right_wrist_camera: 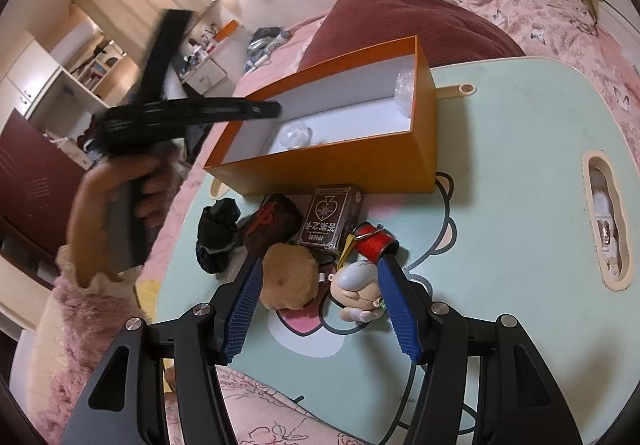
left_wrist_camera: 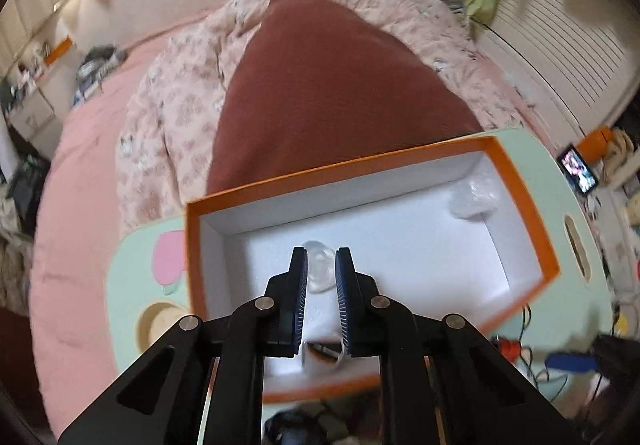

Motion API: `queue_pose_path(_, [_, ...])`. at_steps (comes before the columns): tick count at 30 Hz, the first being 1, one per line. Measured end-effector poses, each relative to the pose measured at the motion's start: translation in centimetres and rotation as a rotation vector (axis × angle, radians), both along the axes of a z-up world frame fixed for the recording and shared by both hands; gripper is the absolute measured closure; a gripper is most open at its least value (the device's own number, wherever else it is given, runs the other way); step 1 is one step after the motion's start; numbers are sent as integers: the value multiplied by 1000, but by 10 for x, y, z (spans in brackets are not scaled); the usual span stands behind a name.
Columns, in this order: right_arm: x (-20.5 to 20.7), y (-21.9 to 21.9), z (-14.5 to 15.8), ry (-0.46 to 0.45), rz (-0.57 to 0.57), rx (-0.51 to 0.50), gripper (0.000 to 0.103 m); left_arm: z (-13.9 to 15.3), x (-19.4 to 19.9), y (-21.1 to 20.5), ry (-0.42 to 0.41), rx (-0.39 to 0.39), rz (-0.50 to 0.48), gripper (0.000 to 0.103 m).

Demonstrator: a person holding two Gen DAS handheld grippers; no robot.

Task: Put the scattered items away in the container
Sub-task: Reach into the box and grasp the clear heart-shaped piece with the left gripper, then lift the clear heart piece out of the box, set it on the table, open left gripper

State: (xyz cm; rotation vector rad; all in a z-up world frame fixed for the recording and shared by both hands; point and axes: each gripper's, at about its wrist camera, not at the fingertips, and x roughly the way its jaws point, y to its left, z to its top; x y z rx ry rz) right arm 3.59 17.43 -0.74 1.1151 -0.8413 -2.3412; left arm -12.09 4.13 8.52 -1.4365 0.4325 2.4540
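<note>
Presently: orange box [right_wrist_camera: 340, 161] at frame centre on a green table [right_wrist_camera: 520, 205]; left gripper [left_wrist_camera: 322, 273] above it, clenched, empty; right gripper [right_wrist_camera: 320, 285] released, astride a tan plush [right_wrist_camera: 290, 277] and figurine [right_wrist_camera: 356, 293], lower centre.

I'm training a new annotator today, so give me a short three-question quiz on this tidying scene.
1. True or false: the left gripper holds an item.
2. What lies between the right gripper fingers? A) cards B) plush and figurine C) nothing
3. Fill in: the box holds two ____ items.

Key: 1 false, it is shut and bare above the box. 2 B, plush and figurine, jaws open. 3 clear: one, another.
</note>
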Motion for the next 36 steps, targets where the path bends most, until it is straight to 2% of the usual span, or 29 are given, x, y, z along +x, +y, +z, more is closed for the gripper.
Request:
queue_pose_path(2, [-1,-2,0,-1,5,-2,44,0,2,2,8,-28,-1,87])
queue_pose_path(3, [-1,-3,0,-1,5,-1,44,-2,0,4,3,-38,0,78])
queue_pose_path(5, [-1,-4,1,-2,3,2,44,-15,-11,6,-40,-74,3,68])
queue_pose_path(10, [-2,-1,0,-5,-2,-3,44,-61,-30,12,-216,-105,47,66])
queue_pose_path(13, [-1,1,1,-2,-6,-7,44,-65,-38,12,-205,-74,62,64])
queue_pose_path(14, [-2,2,1,-2,-6,-8,44,-67,-39,12,-204,-67,53,65])
queue_pose_path(15, [-1,1,1,-1,-5,-8,44,-68,-39,12,-205,-52,48,72])
queue_pose_path(16, [-1,1,1,-1,-5,-7,44,-69,-40,10,-214,-22,46,75])
queue_pose_path(19, [-1,2,0,-5,-6,-9,44,-67,-42,5,-190,-19,49,82])
queue_pose_path(21, [-1,2,0,-8,-7,-9,44,-65,-43,-1,-194,8,48,103])
queue_pose_path(23, [-1,3,1,-9,-5,-9,44,-57,-43,-5,-169,24,44,103])
queue_pose_path(25, [-1,3,1,-9,-6,-9,44,-55,-48,-8,-176,4,61,103])
queue_pose_path(26, [-1,3,1,-9,-5,-9,44,-55,-51,-10,-184,-3,75,100])
queue_pose_path(27, [-1,3,1,-8,-3,-9,44,-55,-54,-13,-188,-3,85,87])
queue_pose_path(30, [0,2,0,-7,0,-6,44,-52,-58,-15,-189,40,106,63])
queue_pose_path(33, [-1,2,-2,-12,5,-9,44,-52,-58,-14,-189,98,153,49])
queue_pose_path(36, [-1,1,-3,-14,7,-10,44,-58,-60,-5,-169,63,173,45])
